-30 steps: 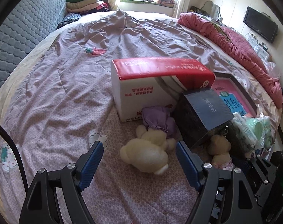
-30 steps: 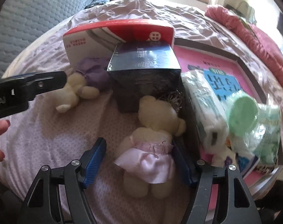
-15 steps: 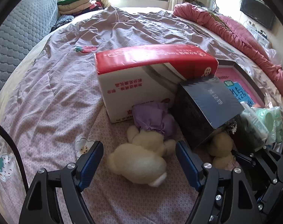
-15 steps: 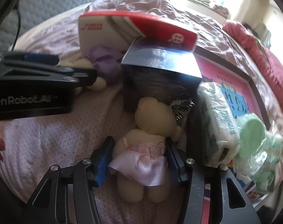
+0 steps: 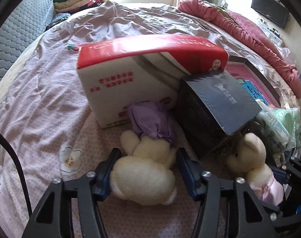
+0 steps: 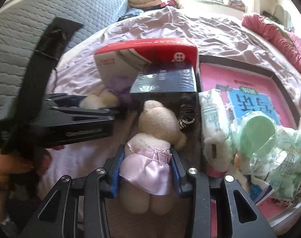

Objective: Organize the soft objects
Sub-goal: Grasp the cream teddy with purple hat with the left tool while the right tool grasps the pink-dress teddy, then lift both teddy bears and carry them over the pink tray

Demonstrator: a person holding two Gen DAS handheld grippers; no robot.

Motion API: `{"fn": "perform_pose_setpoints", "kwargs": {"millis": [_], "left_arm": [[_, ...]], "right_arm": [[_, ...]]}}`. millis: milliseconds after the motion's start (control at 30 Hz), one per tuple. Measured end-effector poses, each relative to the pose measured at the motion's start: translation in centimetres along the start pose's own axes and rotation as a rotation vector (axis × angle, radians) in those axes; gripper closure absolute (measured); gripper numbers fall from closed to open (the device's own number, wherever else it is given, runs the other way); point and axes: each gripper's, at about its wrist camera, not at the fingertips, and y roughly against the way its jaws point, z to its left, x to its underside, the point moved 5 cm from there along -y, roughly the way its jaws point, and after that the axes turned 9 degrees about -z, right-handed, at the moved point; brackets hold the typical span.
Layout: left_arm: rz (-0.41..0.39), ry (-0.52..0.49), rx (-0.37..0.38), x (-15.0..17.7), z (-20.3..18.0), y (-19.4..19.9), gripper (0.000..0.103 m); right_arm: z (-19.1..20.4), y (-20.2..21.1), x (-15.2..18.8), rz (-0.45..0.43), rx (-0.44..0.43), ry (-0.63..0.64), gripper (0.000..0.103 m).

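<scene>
Cream plush bear in purple dress [image 5: 144, 170]: face turned away, legs tucked under the purple cloth, so not visible. In the right wrist view, it's mostly hidden behind the blurred black left gripper [image 6: 102, 107]. Cream plush bear in pink satin skirt [image 6: 150, 138]: seen from the back only, face hidden; in the left view, its lower body is cut off by gripper frames. Print on dark blue glossy box [image 5: 220, 99] too blurred to read. Pink flat box [image 6: 230, 79] half covered by pale green plastic-wrapped packs [image 6: 269, 142].
</scene>
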Motion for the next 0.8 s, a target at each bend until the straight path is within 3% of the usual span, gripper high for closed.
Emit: {"fn": "perform_pose_setpoints", "kwargs": {"millis": [167, 400, 800], "left_arm": [[0.019, 0.03, 0.065, 0.2, -0.3, 0.3, 0.065], [0.014, 0.049, 0.077, 0.5, -0.2, 2.1, 0.066], [-0.07, 0.065, 0.029, -0.4, 0.3, 7.3, 0.066]], "right_arm": [[0.3, 0.9, 0.2, -0.005, -0.045, -0.049, 0.061], [0.5, 2.1, -0.2, -0.035, -0.074, -0.066, 0.061], [0.8, 4.7, -1.0, -0.097, -0.112, -0.081, 0.061]]}}
